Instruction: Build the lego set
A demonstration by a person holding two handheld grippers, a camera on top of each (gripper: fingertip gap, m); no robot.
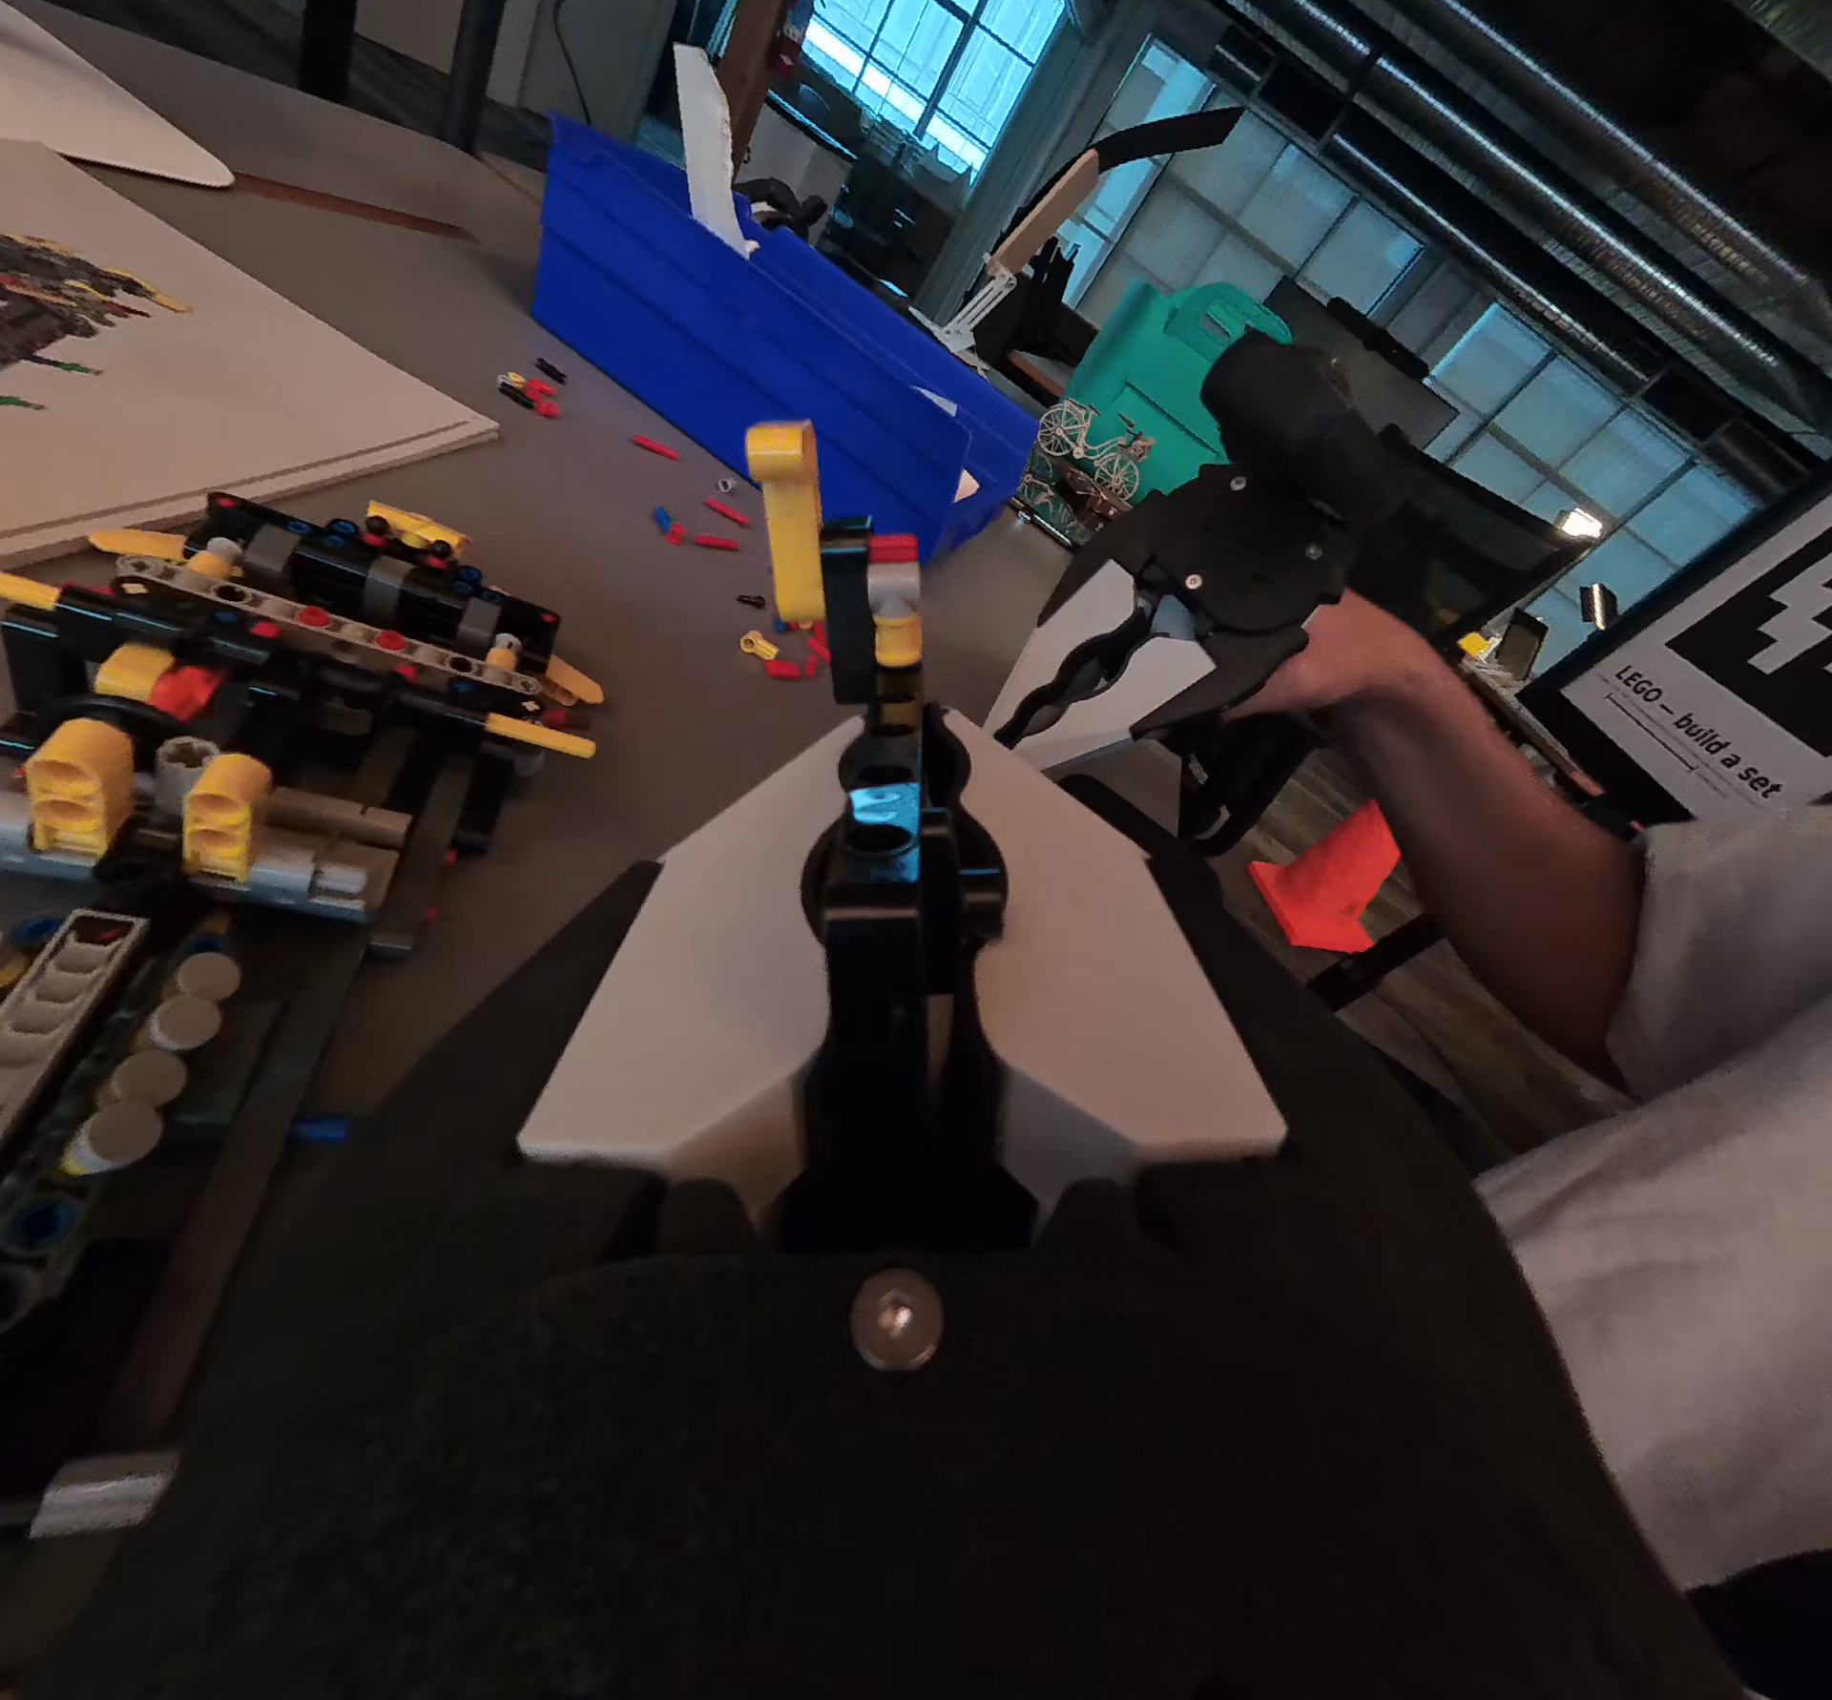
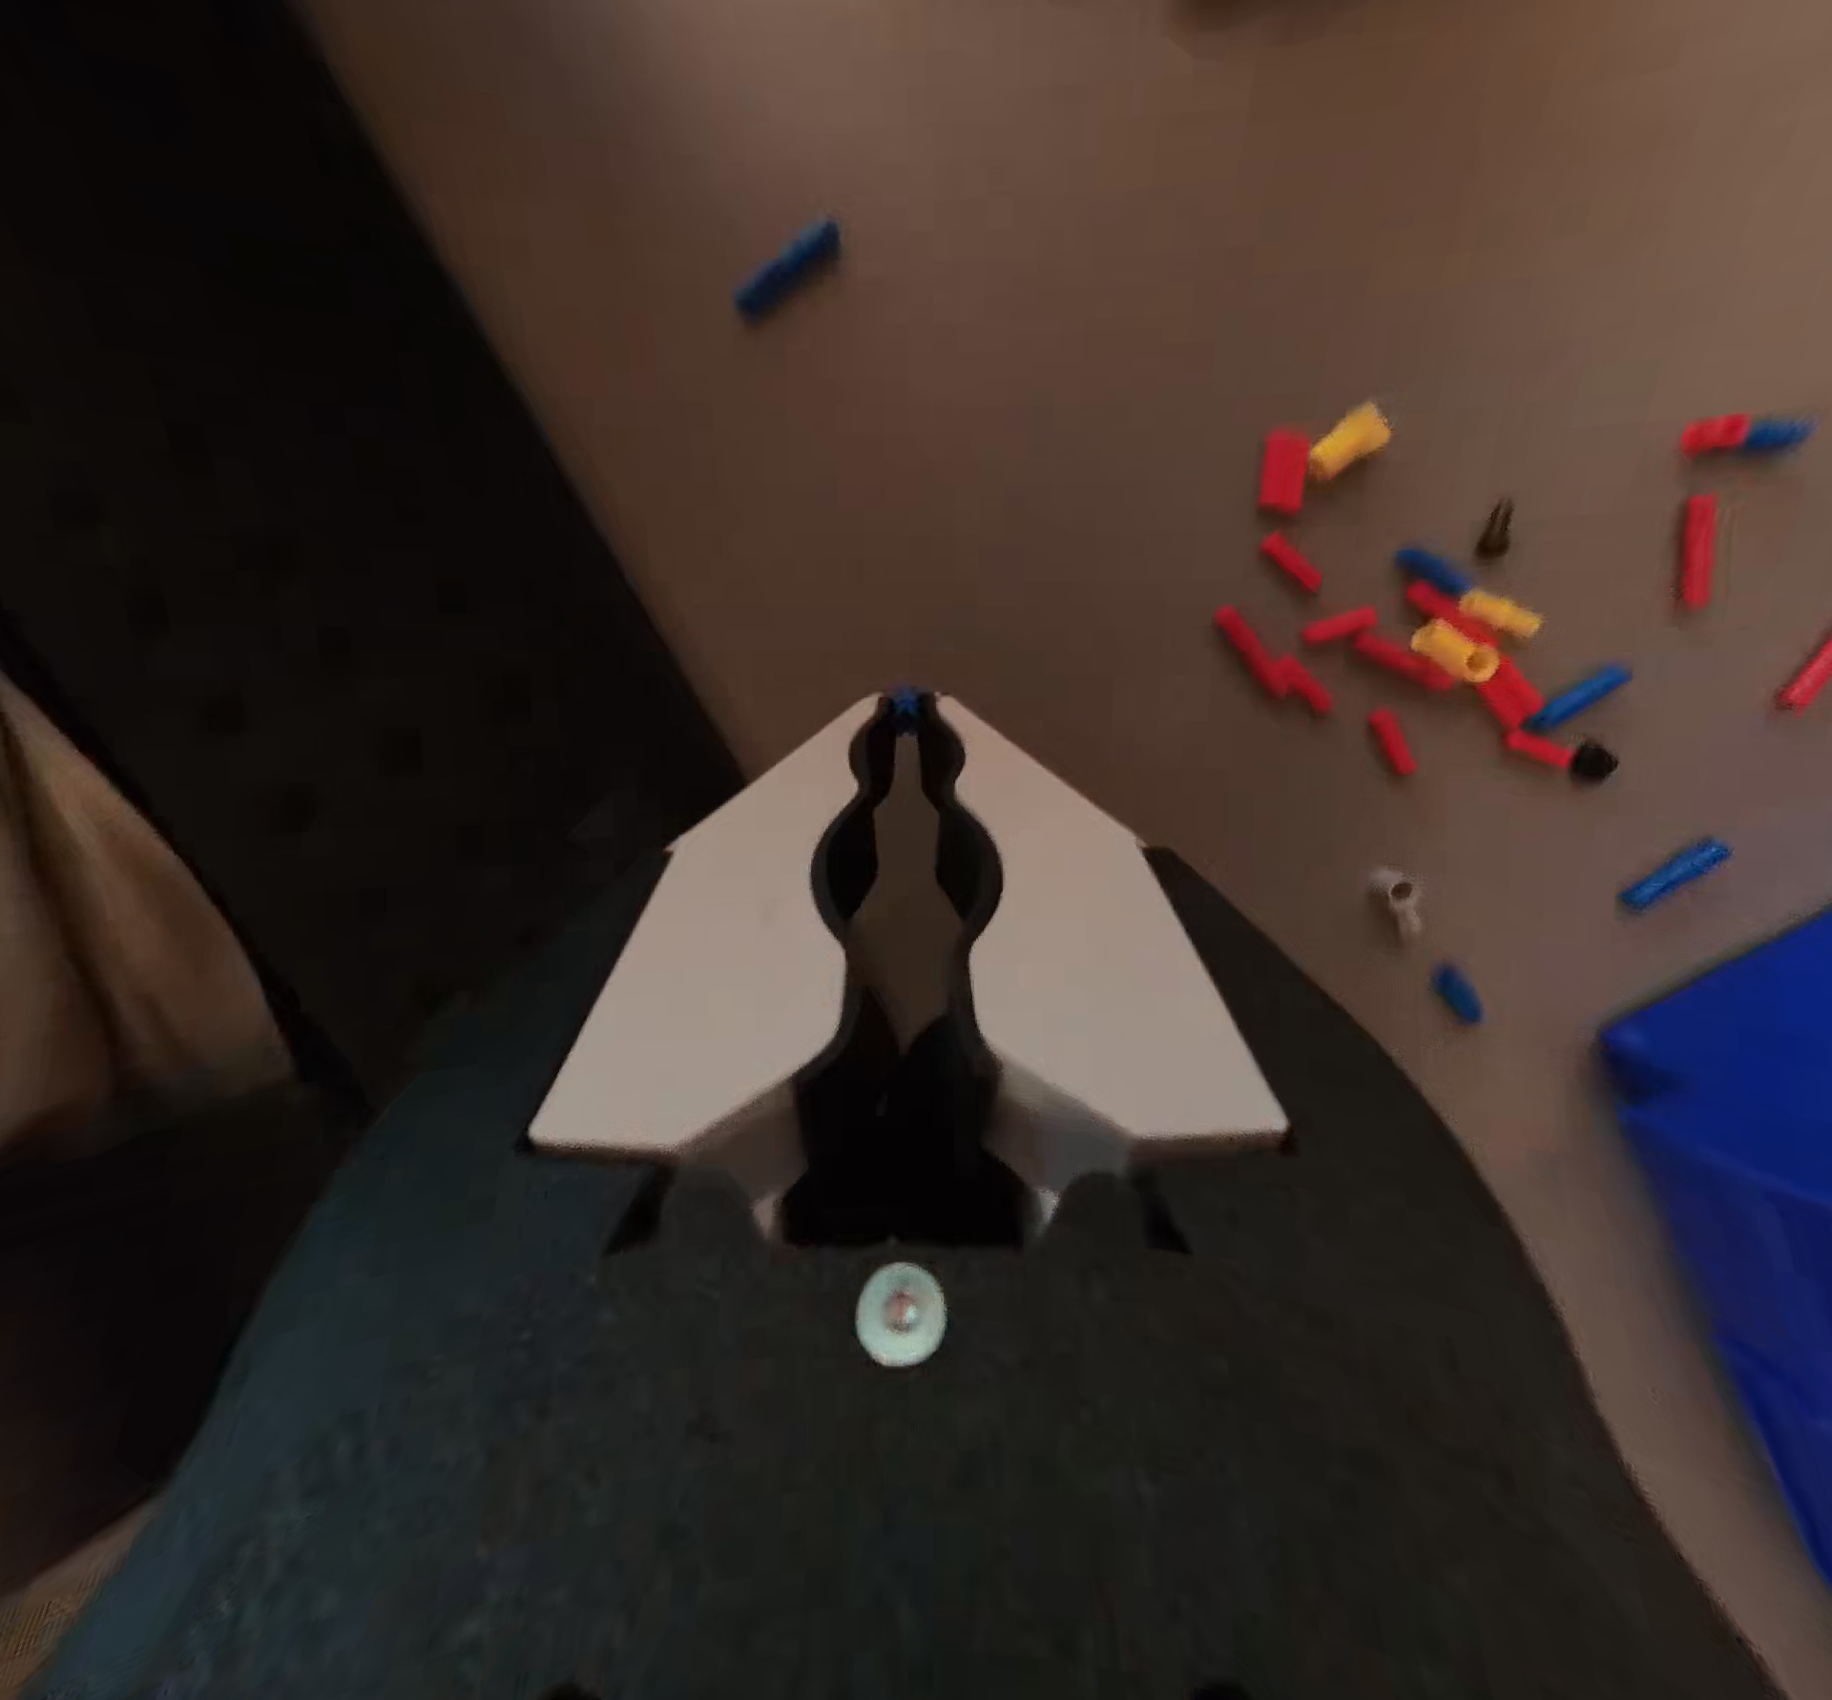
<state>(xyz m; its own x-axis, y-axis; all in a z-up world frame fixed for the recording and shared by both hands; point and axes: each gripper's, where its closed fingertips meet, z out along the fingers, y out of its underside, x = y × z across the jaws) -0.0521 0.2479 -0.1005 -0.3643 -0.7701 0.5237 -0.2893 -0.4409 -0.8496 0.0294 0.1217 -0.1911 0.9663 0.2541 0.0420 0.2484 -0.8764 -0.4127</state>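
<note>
Left wrist view shows the left gripper (image 1: pixel 897 731) clamped on a black beam (image 1: pixel 882 820), while the right gripper (image 2: pixel 904 711) pinches a blue pin (image 2: pixel 904 707) at its tips.

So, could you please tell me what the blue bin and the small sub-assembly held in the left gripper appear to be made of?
The blue bin looks like moulded plastic: uniform saturated colour, stepped straight walls, a soft sheen. The sub-assembly in the left gripper also looks like hard glossy plastic: solid yellow, black, red and grey parts with crisp moulded holes and highlights. Neither can be confirmed by look alone.

Printed wording on black-and-white sign (image 1: pixel 1685 721)
</note>
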